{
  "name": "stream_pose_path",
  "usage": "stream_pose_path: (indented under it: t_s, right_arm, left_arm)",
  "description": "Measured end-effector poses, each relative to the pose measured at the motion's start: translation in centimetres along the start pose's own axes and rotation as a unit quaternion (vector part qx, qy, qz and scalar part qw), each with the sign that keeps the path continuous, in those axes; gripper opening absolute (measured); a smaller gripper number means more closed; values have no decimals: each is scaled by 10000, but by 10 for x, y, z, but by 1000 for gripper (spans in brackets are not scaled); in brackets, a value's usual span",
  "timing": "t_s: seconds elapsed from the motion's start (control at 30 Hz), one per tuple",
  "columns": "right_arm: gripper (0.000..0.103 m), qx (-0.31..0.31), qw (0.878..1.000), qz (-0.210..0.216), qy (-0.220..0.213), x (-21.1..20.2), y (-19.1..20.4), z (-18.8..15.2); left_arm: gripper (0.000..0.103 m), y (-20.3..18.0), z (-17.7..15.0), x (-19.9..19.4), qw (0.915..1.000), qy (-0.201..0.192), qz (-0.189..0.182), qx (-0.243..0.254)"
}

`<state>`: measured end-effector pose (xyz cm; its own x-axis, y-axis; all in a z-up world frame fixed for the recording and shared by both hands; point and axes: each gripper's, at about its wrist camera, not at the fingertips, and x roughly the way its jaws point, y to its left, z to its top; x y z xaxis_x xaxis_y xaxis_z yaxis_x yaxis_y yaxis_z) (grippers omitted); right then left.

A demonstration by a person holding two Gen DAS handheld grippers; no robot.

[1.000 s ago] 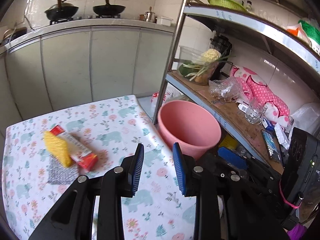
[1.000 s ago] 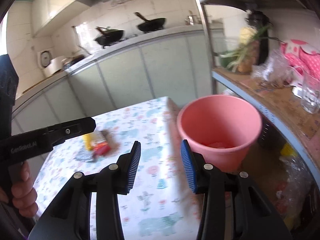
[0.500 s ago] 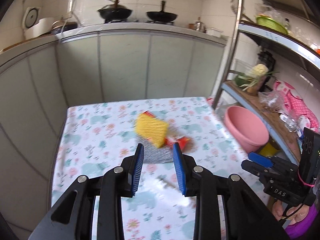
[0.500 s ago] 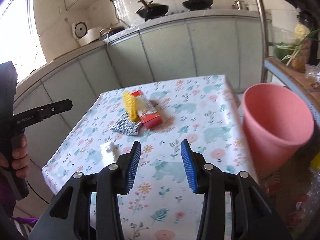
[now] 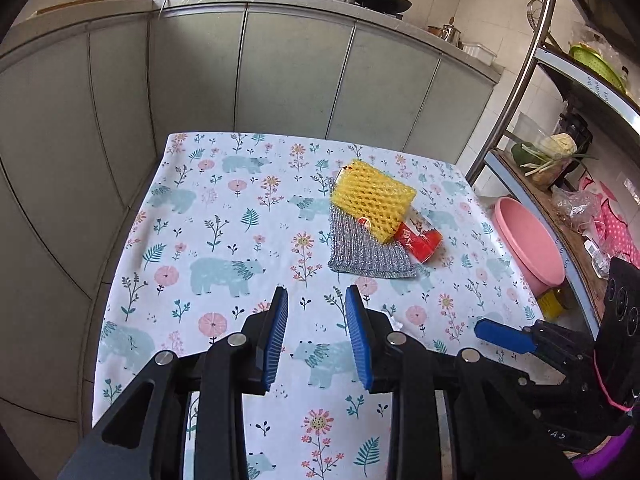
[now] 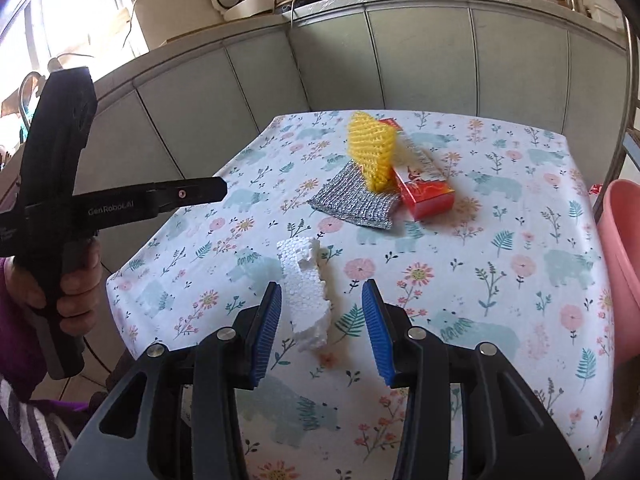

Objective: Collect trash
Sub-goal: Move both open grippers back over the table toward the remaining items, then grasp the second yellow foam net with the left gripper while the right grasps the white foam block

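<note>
A yellow foam net (image 5: 370,204) lies on a red carton (image 5: 418,238) and a silver mesh cloth (image 5: 368,250) on the floral table (image 5: 224,240); all three show in the right wrist view: the net (image 6: 370,152), the carton (image 6: 424,186), the cloth (image 6: 352,200). A white styrofoam piece (image 6: 306,284) lies near the table's front, its near end between my right gripper's open jaws (image 6: 322,330), untouched. My left gripper (image 5: 316,338) is open and empty above the table's front. The pink bucket (image 5: 528,250) stands to the right of the table.
Grey cabinets (image 5: 280,64) with pans run behind the table. A metal shelf rack (image 5: 560,184) with vegetables, bags and glasses stands to the right, past the bucket (image 6: 622,240). The left gripper's body (image 6: 60,200) hangs over the table's left edge.
Both grippers swung left, away from the bucket and toward the table. The right gripper came down close over the styrofoam piece. Both stayed open.
</note>
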<state>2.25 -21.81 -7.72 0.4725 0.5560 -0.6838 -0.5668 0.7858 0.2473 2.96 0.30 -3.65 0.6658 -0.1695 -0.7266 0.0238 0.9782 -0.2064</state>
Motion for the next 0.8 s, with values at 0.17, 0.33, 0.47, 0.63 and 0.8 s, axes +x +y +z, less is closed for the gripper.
stream_pose_path:
  t_s: [0.17,0.33,0.47,0.63,0.8]
  right_arm:
    - [43,-76,9997,94,220,19,4,6]
    - [43,-345,9989,47,301,32,11,10]
    - [43,-405,9987,107,286,35,11,13]
    - [43,-327,9991,127,253,30,1,15]
    - [43,72,9992,336,191,28,-13,15]
  left_arm:
    - [37,1,18,16,9984,227,-360,-370]
    - [41,-14,47,35,9962,300,-613,-546]
    - [43,-24,73,58,9910,459,-808,-963]
    - [43,-33,94,91,9859,758,-732,-1302]
    - [43,-35,101,121,9795,1040,-588,-1619]
